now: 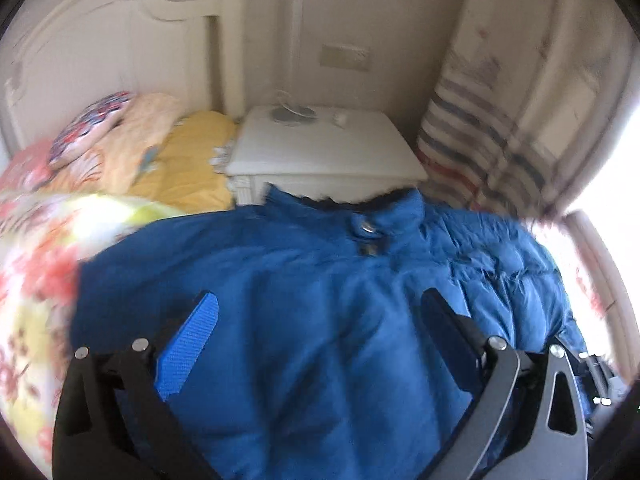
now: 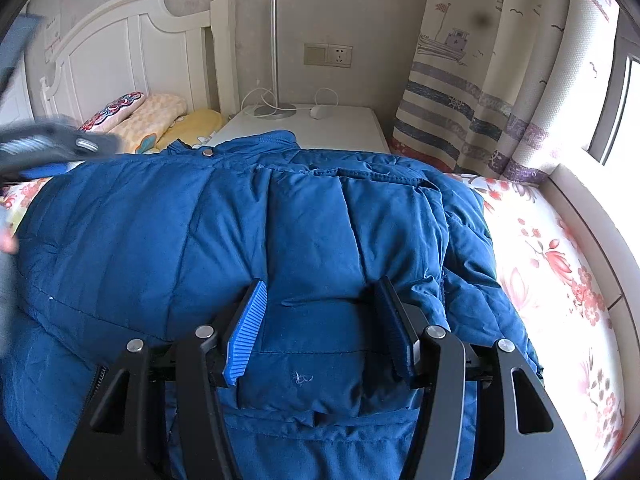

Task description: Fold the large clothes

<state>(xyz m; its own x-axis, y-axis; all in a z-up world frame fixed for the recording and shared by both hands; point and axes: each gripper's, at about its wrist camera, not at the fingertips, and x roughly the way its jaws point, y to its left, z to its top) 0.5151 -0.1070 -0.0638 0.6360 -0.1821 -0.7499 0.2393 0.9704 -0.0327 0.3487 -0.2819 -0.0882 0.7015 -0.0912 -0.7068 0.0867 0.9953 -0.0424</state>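
- While the blue padded jacket (image 2: 304,216) lies spread over the floral bedsheet (image 2: 560,264), its collar points to twelve o'clock, toward the white nightstand (image 2: 344,124).
- Right gripper (image 2: 320,312): jaws half apart, pads pressing either side of a folded sleeve panel (image 2: 316,344) at six o'clock.
- Left gripper (image 1: 320,316): jaws spread wide above the jacket's chest, nothing between them; it shows blurred at nine o'clock in the right wrist view.
- Pillows (image 2: 152,120) sit at ten o'clock.
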